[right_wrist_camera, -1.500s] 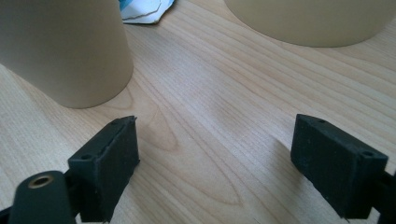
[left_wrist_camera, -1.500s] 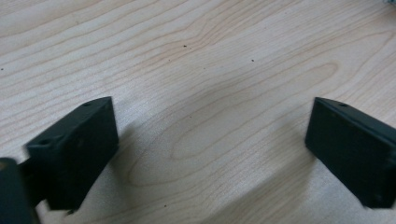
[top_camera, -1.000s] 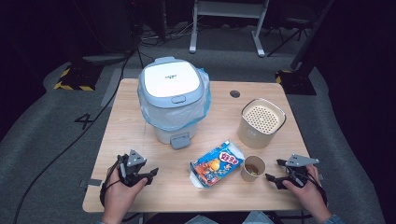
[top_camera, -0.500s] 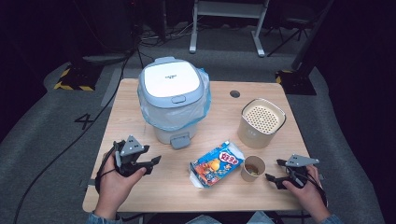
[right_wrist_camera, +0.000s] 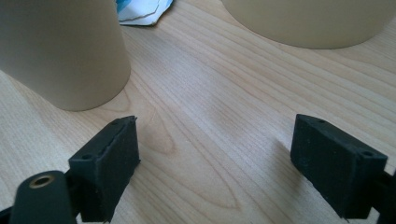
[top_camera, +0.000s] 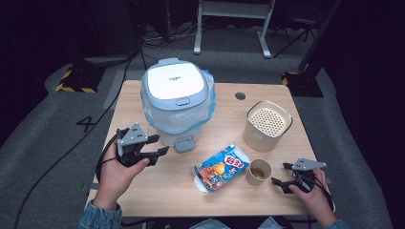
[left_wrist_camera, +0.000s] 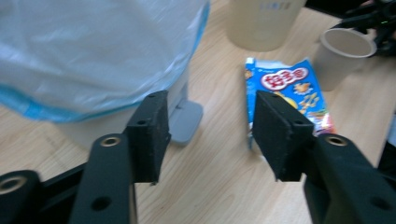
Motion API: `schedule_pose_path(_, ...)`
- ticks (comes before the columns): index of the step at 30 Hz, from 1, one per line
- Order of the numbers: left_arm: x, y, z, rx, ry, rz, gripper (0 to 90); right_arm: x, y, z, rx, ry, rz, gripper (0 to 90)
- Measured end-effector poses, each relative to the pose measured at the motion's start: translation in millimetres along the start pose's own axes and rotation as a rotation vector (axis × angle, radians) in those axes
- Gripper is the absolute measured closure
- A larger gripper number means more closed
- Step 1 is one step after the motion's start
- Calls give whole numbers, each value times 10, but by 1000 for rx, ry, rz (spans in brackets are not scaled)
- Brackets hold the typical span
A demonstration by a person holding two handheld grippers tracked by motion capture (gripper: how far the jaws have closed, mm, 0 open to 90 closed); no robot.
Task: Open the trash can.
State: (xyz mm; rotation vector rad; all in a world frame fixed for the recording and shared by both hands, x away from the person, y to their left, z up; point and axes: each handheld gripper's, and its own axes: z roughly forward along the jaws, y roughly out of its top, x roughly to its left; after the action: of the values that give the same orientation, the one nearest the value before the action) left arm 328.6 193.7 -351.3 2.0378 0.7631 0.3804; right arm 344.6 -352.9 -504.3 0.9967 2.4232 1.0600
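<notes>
The left gripper (top_camera: 160,145) is hanging unclenched beside the bin (top_camera: 175,102), jaws just narrowing on nothing; the right gripper (top_camera: 281,174) is resting released near the cup (top_camera: 258,171); the snack bag (top_camera: 221,168) is lying between them.

Left gripper (top_camera: 160,145) has lifted toward the bin (top_camera: 176,102); jaws closing, nothing between.

Dim recording studio: hazard tape (top_camera: 71,88), floor cables (top_camera: 157,38), metal stand (top_camera: 231,26).
</notes>
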Motion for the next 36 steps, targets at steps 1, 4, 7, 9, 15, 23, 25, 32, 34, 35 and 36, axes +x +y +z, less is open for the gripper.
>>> schedule_pose_path(1,10,26,-7,-6,-11,8,508,0,0,0,0,0,0,157)
schedule_pose_path(4,60,110,-38,-23,-47,12,577,0,0,0,0,0,0,157)
schedule_pose_path(7,118,209,-74,-40,-75,27,622,0,0,0,0,0,0,157)
schedule_pose_path(9,141,242,-87,-44,-81,38,639,0,0,0,0,-1,0,156)
schedule_pose_path(15,230,414,-128,-83,-108,37,625,0,0,0,0,-1,-1,156)
schedule_pose_path(23,327,652,-131,-110,-124,41,693,0,0,0,0,-1,-1,156)
schedule_pose_path(25,342,711,-115,-110,-128,43,714,0,0,0,0,-1,0,156)
schedule_pose_path(32,409,917,-35,-126,-145,59,794,0,0,0,0,-1,0,156)
schedule_pose_path(34,443,968,-12,-132,-134,61,814,0,0,0,0,-1,0,156)
schedule_pose_path(35,460,988,2,-135,-137,58,825,0,0,0,0,-1,-1,157)
schedule_pose_path(36,474,1006,20,-140,-135,55,830,0,0,0,0,-1,-1,156)
